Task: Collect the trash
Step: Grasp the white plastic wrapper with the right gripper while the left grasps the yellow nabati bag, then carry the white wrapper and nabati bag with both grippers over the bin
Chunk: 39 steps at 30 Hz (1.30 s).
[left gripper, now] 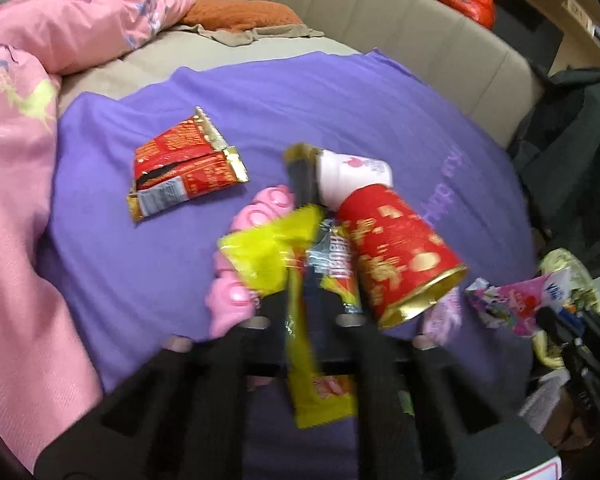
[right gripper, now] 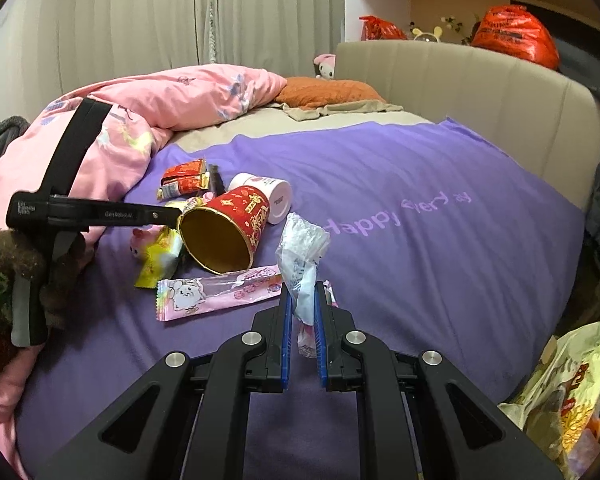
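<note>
Trash lies on a purple blanket (right gripper: 440, 240). My left gripper (left gripper: 306, 300) is shut on a yellow snack wrapper (left gripper: 300, 320), held over the pile beside a tipped red paper cup (left gripper: 396, 252). My right gripper (right gripper: 303, 300) is shut on a crumpled clear plastic wrapper (right gripper: 302, 256) that sticks up between the blue pads. In the right wrist view the red cup (right gripper: 228, 232) lies on its side with its mouth toward me, the left gripper (right gripper: 176, 216) at its rim. A pink candy wrapper (right gripper: 220, 292) lies in front of the cup. A white tub (right gripper: 268, 196) lies behind it.
A red and gold packet (left gripper: 184, 168) lies left of the pile. A pink toy (left gripper: 240, 264) lies under the yellow wrapper. A pink duvet (right gripper: 120, 132) is bunched on the left. A bag holding trash (right gripper: 572, 392) sits at the lower right, beside the bed. A beige headboard (right gripper: 460, 80) stands behind.
</note>
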Available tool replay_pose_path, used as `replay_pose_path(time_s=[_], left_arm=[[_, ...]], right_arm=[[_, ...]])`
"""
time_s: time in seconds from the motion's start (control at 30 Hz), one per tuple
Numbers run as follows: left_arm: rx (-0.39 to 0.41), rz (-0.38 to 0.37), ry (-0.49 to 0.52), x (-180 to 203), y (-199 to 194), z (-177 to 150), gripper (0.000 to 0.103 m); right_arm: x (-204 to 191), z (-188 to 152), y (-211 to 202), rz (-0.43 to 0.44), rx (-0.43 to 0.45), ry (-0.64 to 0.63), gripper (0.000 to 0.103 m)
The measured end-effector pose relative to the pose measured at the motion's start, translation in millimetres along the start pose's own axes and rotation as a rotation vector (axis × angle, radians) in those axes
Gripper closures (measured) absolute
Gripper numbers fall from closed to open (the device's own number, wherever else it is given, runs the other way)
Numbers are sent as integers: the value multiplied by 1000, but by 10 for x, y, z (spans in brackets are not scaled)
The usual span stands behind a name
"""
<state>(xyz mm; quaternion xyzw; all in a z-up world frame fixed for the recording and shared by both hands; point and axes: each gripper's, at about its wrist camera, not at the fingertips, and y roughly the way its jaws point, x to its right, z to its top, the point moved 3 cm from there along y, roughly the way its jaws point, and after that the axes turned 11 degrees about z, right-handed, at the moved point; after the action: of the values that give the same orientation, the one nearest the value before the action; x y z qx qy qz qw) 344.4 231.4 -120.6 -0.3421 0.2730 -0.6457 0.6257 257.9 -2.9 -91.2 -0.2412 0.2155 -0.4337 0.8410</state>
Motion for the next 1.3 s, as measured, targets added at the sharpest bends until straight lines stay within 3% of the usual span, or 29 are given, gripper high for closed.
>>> replay_pose_path(time_s=[0.23, 0.3, 0.57, 0.67, 1.03, 1.3], left_arm=[[126, -22, 58, 246, -367, 69, 102], [141, -14, 44, 227, -443, 63, 102], [154, -102, -2, 279, -711, 13, 102], [198, -75, 34, 439, -882, 14, 102], [376, 28, 176, 1187, -1583, 214, 102], [455, -41, 305, 2239, -1918, 247, 102]], right_arm=[[24, 58, -183, -13, 40, 9, 92], [57, 66, -259, -21, 52, 19, 92], [210, 74, -560, -19, 105, 77, 92], [250, 113, -693, -16, 135, 78, 92], [432, 183, -1225, -9, 192, 37, 92], [902, 58, -1975, -99, 265, 23, 92]])
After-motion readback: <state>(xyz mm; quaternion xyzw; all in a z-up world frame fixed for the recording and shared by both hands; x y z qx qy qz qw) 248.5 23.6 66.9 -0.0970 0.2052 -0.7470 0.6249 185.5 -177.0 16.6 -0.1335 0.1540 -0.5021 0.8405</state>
